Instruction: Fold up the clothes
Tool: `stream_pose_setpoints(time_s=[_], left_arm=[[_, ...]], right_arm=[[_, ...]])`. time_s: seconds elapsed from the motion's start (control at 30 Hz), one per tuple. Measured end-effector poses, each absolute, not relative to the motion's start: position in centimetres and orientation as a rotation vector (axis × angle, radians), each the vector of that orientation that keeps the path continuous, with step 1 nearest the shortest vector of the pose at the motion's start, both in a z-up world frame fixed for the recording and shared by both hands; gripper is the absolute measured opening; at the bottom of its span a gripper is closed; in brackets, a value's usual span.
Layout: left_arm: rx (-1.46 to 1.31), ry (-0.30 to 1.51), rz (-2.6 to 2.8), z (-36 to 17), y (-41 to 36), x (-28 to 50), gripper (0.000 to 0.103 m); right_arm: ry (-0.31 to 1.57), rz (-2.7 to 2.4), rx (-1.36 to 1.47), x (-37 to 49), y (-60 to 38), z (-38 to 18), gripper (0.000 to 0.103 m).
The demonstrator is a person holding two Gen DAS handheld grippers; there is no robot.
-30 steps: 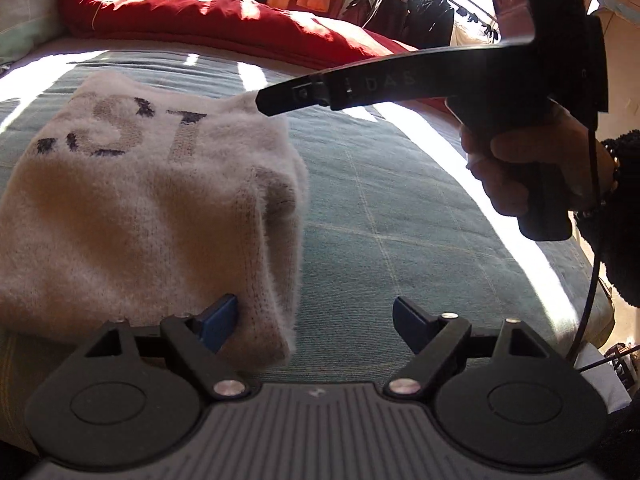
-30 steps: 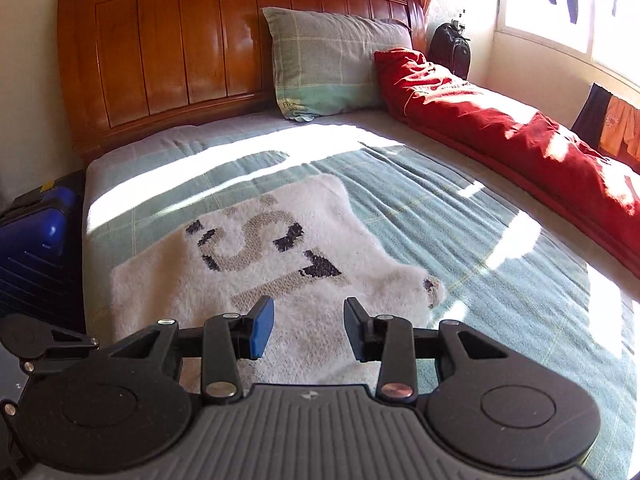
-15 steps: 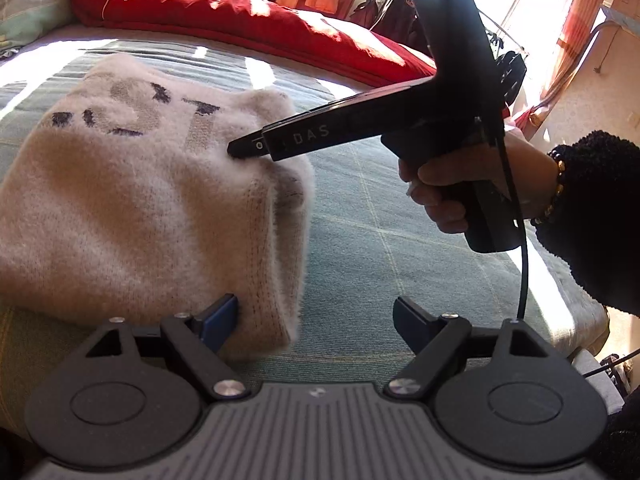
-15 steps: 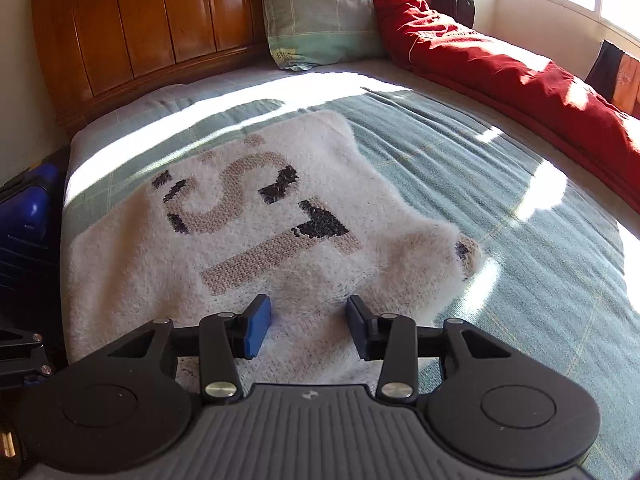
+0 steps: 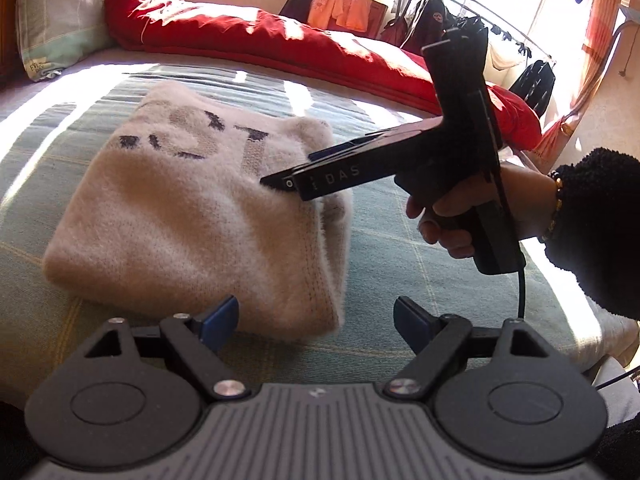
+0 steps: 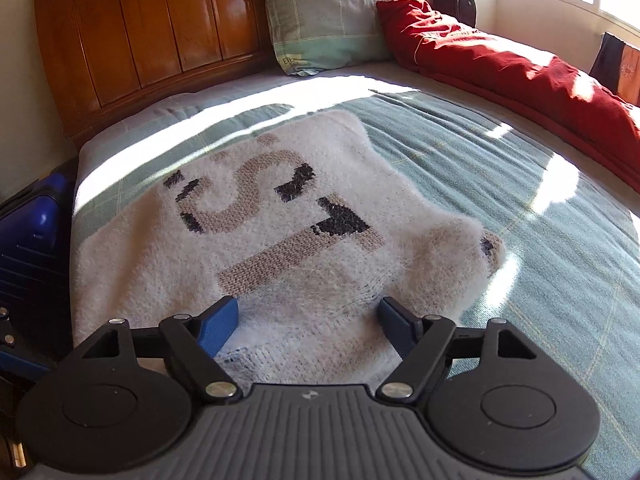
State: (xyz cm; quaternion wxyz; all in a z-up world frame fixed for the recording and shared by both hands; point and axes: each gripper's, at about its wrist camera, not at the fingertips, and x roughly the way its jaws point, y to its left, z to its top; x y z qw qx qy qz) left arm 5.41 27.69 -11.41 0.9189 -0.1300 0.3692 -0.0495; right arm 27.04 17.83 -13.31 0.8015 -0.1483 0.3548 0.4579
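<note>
A fuzzy cream sweater (image 5: pixel 180 216) with tan and black letters lies folded on the green bedspread (image 5: pixel 420 240). My left gripper (image 5: pixel 316 320) hovers open at the sweater's near edge, nothing between its fingers. My right gripper (image 5: pixel 280 180), held by a hand in a black sleeve (image 5: pixel 592 224), rests its tips on top of the sweater. In the right wrist view the right gripper (image 6: pixel 308 320) stands open over the sweater (image 6: pixel 248 240), its blue pads (image 6: pixel 220 324) wide apart on the fabric.
A red quilt (image 5: pixel 300 44) runs along the far side of the bed. A checked pillow (image 6: pixel 328 16) leans on the wooden headboard (image 6: pixel 152 40). A blue suitcase (image 6: pixel 28 248) stands beside the bed. Clothes hang on a rack (image 5: pixel 500 32) by the window.
The right gripper has come down onto the sweater and opened wider. The left gripper has pulled back slightly, staying open.
</note>
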Motion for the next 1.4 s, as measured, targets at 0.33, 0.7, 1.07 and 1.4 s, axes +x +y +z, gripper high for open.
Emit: stream_pose_setpoints(time_s=[0.33, 0.7, 1.07, 1.4], left_arm=[[-0.337, 0.657, -0.050, -8.1, 32.8, 11.9, 0.090], [-0.367, 0.762, -0.017, -13.0, 34.1, 20.5, 0.102], [-0.284, 0.806, 0.001, -12.8, 32.9, 21.2, 0.102], [-0.290, 0.785, 0.047, -12.5, 32.6, 21.3, 0.102]], right_arm=[[0.722, 0.967, -0.342, 24.5, 15.0, -9.8, 0.089], [0.746, 0.911, -0.426, 20.0, 9.0, -9.8, 0.091], [0.893, 0.844, -0.254, 19.0, 4.5, -11.9, 0.091], [0.928, 0.820, -0.179, 19.4, 3.4, -11.5, 0.091]])
